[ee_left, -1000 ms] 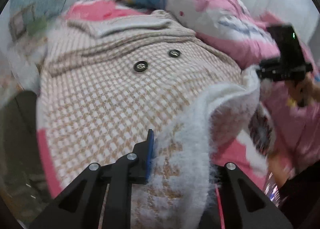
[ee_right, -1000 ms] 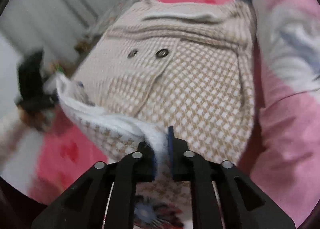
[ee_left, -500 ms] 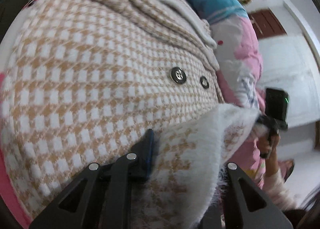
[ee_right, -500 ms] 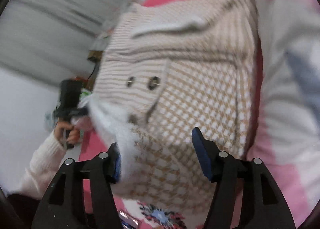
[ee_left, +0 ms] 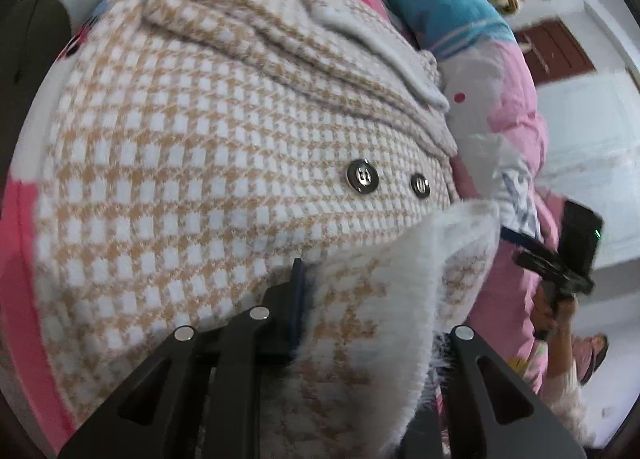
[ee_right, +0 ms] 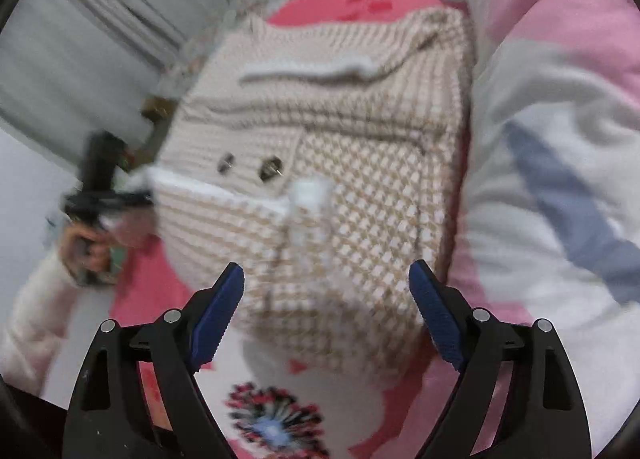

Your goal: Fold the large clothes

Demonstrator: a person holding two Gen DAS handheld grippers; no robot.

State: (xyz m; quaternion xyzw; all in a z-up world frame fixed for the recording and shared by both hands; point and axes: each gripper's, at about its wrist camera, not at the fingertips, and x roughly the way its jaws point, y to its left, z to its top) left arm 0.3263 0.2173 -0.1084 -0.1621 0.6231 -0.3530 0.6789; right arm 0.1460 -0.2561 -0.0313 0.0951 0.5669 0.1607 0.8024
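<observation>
Checked coat (ee_left: 208,163) lies on the bed (ee_right: 380,3), 2 metal buttons (ee_left: 362,175) showing. Left gripper (ee_left: 360,299) pinches the folded-up hem (white fleece lining out). Right gripper (ee_right: 326,287) jaws opening, nothing pressed between them, coat below.

Clearly a home bedroom: bright pink patterned bedsheet (ee_right: 360,7) spread underneath, puffy pink-and-white quilt (ee_right: 560,107) heaped alongside, blue printed pillow (ee_left: 436,7) at the head, pale pleated curtains (ee_right: 100,31), reddish-brown wooden door (ee_left: 554,53).
</observation>
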